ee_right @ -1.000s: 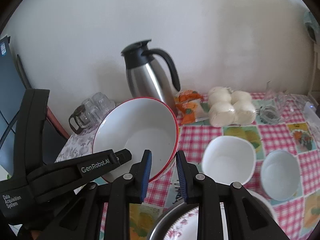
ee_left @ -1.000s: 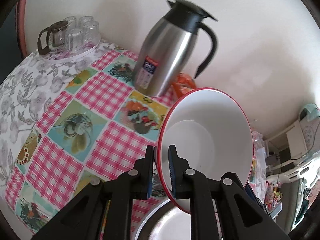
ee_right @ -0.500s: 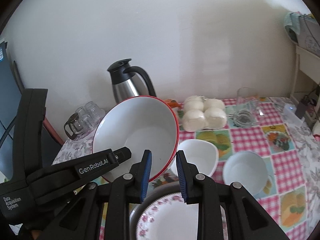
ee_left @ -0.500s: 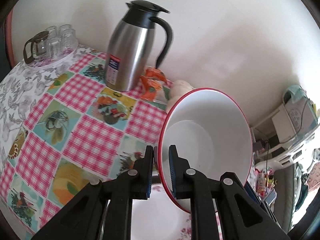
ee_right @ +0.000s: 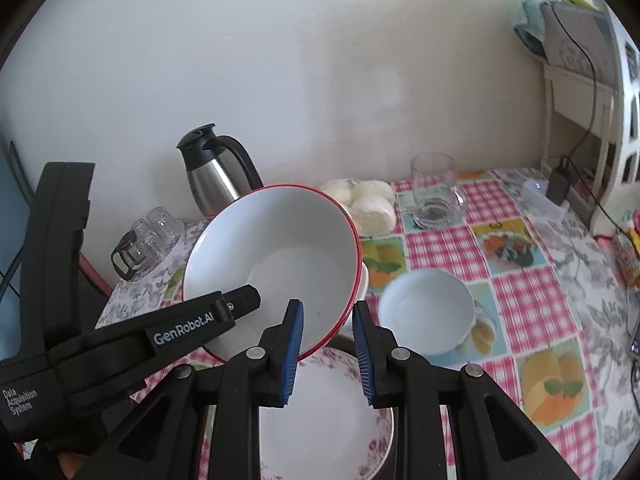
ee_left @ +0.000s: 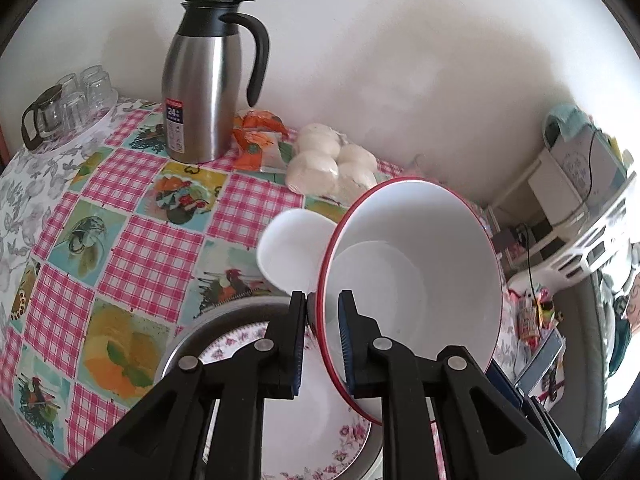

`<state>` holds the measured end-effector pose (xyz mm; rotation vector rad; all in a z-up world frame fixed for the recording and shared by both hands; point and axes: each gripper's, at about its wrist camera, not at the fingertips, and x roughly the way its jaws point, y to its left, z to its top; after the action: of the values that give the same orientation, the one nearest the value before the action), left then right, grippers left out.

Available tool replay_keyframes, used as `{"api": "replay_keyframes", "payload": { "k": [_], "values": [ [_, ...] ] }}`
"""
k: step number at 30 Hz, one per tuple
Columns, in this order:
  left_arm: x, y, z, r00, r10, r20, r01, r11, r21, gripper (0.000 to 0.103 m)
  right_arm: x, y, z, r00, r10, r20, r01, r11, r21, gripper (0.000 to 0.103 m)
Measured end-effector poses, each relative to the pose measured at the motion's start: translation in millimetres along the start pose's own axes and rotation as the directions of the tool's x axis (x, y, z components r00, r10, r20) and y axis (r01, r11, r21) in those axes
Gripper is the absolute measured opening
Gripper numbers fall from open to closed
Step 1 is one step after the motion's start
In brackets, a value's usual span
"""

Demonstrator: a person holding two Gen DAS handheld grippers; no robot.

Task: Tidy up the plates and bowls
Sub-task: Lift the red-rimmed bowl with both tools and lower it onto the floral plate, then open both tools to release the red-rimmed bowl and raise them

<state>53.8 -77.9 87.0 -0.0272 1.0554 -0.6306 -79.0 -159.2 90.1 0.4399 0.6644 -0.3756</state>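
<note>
Left gripper (ee_left: 322,312) pinching the rim of an empty red-rimmed bowl (ee_left: 416,280), held tilted in the air above a flowered plate (ee_left: 316,432) lying in a metal pan (ee_left: 192,336) at the near edge of the table (ee_left: 132,248). Right gripper (ee_right: 327,320) spread, holding nothing, just near of that bowl. Farther right, two empty white bowls: one (ee_right: 426,310) in plain sight, one (ee_left: 292,252) half hidden behind the held bowl. Far back: steel jug (ee_left: 204,80), empty glass mug (ee_right: 434,190).
</note>
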Motion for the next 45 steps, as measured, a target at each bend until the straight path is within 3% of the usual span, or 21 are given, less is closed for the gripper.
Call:
{"api": "replay_keyframes", "payload": {
  "k": [8, 22, 38, 45],
  "values": [
    [10.5, 6.6, -18.2, 0.999, 0.008, -0.052, -0.007, 1.000, 0.002, 0.018, 2.7, -8.9, -17.1, 0.999, 0.004, -0.048, -0.002, 1.000, 0.028, 0.027],
    [28.5, 42.8, -43.1, 0.988, 0.041, -0.148, -0.052, 0.996, -0.075, 0.019, 32.2, -2.3, -54.9, 0.983, 0.020, -0.180, -0.017, 1.000, 0.018, 0.027],
    [64.9, 53.8, -61.4, 0.963, 0.037, -0.265, -0.069, 0.991, -0.111, 0.020, 57.4, -16.3, -67.5, 0.962, 0.007, -0.273, 0.009, 0.998, 0.056, 0.027],
    [67.5, 54.6, -65.2, 0.959, 0.031, -0.280, -0.065, 0.991, -0.113, 0.020, 62.8, -17.9, -69.5, 0.958, -0.009, -0.285, 0.025, 0.998, 0.053, 0.028]
  ]
}}
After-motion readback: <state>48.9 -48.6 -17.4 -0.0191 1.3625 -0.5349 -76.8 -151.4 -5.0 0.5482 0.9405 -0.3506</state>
